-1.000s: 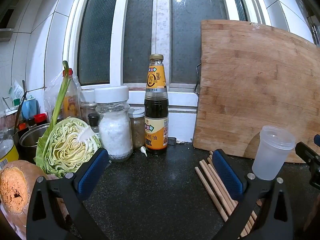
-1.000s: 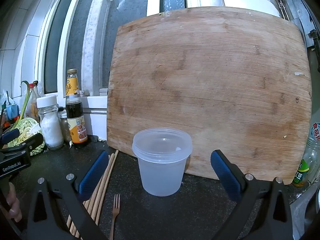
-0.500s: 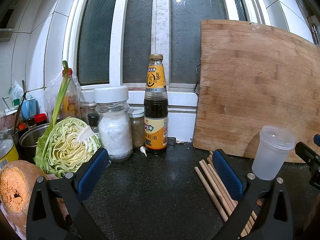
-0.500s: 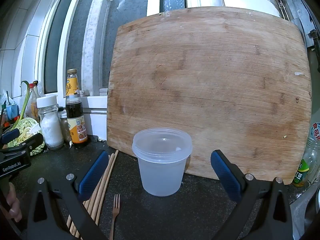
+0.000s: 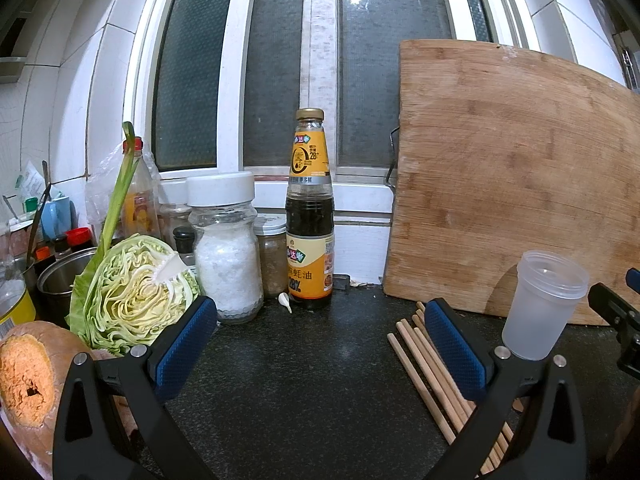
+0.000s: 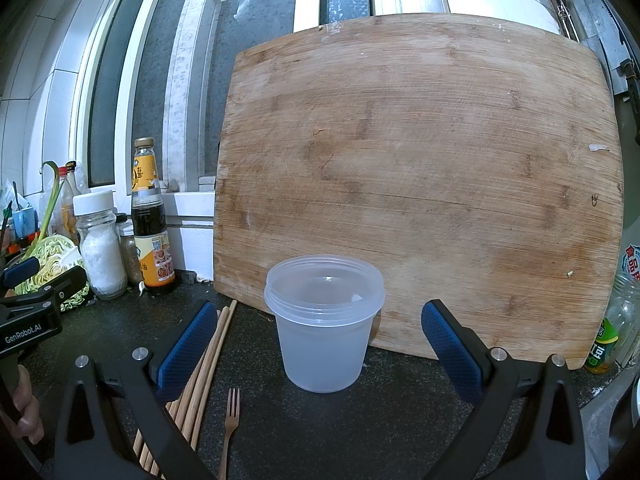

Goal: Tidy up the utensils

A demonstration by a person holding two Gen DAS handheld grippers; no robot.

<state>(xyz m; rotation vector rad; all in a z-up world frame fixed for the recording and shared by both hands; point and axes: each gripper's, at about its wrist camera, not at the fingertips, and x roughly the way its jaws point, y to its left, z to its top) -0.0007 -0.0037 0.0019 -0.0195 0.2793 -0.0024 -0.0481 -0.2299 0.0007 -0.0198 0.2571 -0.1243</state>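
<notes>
We've sorted nothing yet: chopsticks (image 6: 200,376) and fork (image 6: 231,420) lie on the bench (image 6: 360,432) beside the empty cup (image 6: 324,324). Left gripper (image 5: 320,344) and right gripper (image 6: 320,344) jaws wide open, holding nothing.

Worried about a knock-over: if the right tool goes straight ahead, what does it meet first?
Most likely the empty plastic cup, centred between the open right tool blades; the cutting board leans right behind it.

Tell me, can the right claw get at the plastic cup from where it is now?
Probably yes. The right claw is open, and the plastic cup stands upright straight ahead between its fingers, nothing in between. The chopsticks and fork lie off to the left.
</notes>
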